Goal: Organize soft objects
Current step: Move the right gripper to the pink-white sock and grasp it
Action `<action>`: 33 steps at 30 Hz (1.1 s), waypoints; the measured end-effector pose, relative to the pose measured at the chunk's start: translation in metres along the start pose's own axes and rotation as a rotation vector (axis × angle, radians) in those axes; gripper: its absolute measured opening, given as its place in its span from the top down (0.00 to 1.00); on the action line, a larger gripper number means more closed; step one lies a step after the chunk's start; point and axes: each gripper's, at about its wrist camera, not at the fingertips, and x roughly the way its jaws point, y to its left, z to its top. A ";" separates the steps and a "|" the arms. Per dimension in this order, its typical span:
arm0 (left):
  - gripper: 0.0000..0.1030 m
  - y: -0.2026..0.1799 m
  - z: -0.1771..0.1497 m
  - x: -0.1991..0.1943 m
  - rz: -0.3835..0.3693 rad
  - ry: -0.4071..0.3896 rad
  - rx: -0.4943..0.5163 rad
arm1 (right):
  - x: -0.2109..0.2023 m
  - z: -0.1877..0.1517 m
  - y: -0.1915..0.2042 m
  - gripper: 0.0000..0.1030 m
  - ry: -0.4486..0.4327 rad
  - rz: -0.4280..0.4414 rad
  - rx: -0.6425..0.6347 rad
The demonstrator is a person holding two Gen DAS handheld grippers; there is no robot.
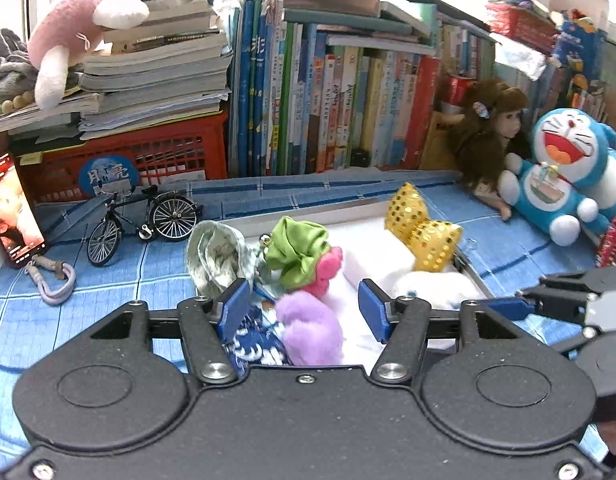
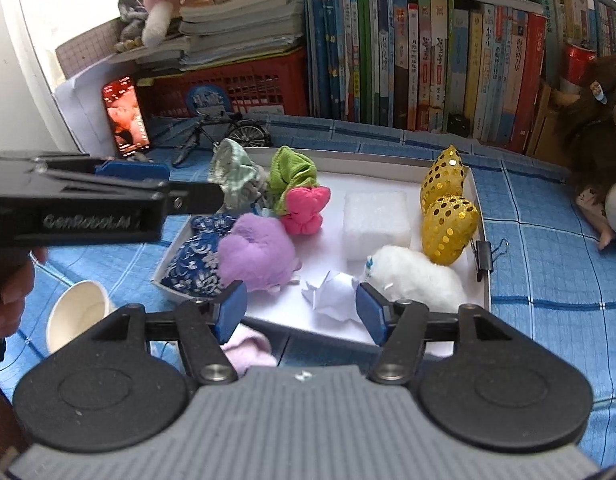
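A blue checked cloth covers the table; on it sits a shallow white tray, with a row of books behind it at twelve o'clock; a blue cat plush leans against a doll at about two o'clock from the tray. Inside the tray lie the soft things: a white fluffy toy at five o'clock, a purple plush at eight, a gold sequinned bow at three, a foam block mid-tray, a pink plush touching a green scrunchie at eleven, and a crumpled paper at six. The left gripper hangs above the purple plush, jaws apart and empty; the right gripper hovers above the paper, jaws wide, gripping nothing.
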 end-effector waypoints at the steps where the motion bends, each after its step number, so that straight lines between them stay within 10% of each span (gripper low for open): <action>1: 0.43 -0.001 -0.004 -0.006 -0.007 -0.009 0.000 | -0.004 -0.002 0.000 0.26 -0.004 0.001 -0.001; 22: 0.39 -0.033 -0.126 -0.117 -0.008 -0.270 -0.029 | -0.034 -0.024 0.004 0.22 -0.034 0.069 0.052; 33: 0.65 -0.041 -0.182 -0.128 -0.009 -0.247 -0.067 | 0.014 -0.019 0.044 0.22 0.067 0.106 0.029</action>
